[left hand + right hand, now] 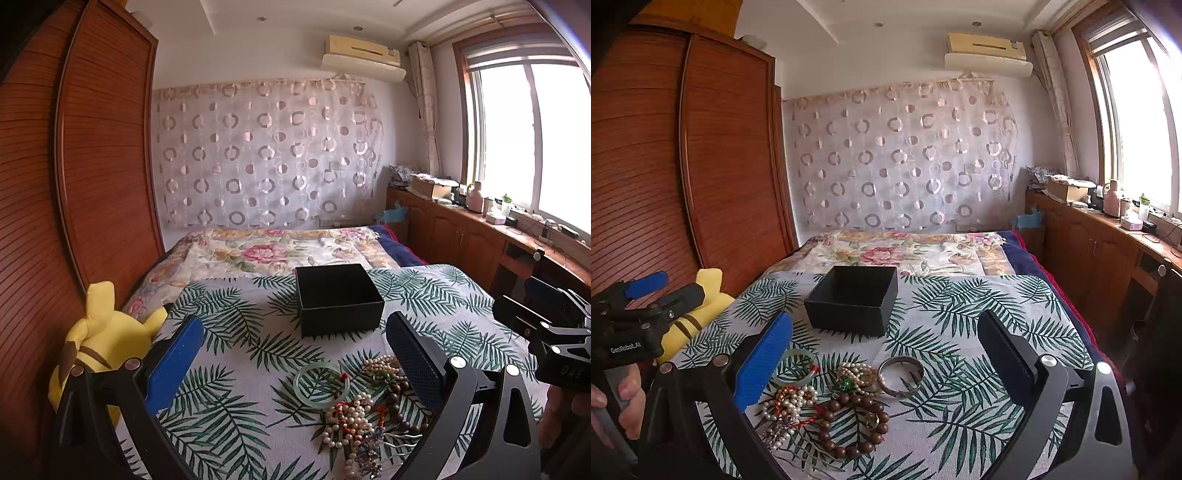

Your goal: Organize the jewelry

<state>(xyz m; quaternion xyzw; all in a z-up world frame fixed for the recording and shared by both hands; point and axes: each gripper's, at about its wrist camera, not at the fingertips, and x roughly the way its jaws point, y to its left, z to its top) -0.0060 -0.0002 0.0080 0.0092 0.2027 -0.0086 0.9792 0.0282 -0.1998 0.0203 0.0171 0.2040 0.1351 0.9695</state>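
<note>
Both grippers, left gripper (295, 354) and right gripper (886, 354), gape released above tangled bead-and-pearl jewelry (827, 402) near the open black square box (853, 302).

Jewelry heap (827, 402) before open black box (853, 301)

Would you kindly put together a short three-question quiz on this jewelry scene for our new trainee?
1. True or false: the black box already has its lid off.
2. Which piece lies nearest the right gripper's right-hand finger: A) the green bangle, B) the metal bangle, C) the wooden bead bracelet?
3. Fill in: both the left gripper and the right one are ____, holding nothing.

Key: 1 true; 2 B; 3 open.
</note>
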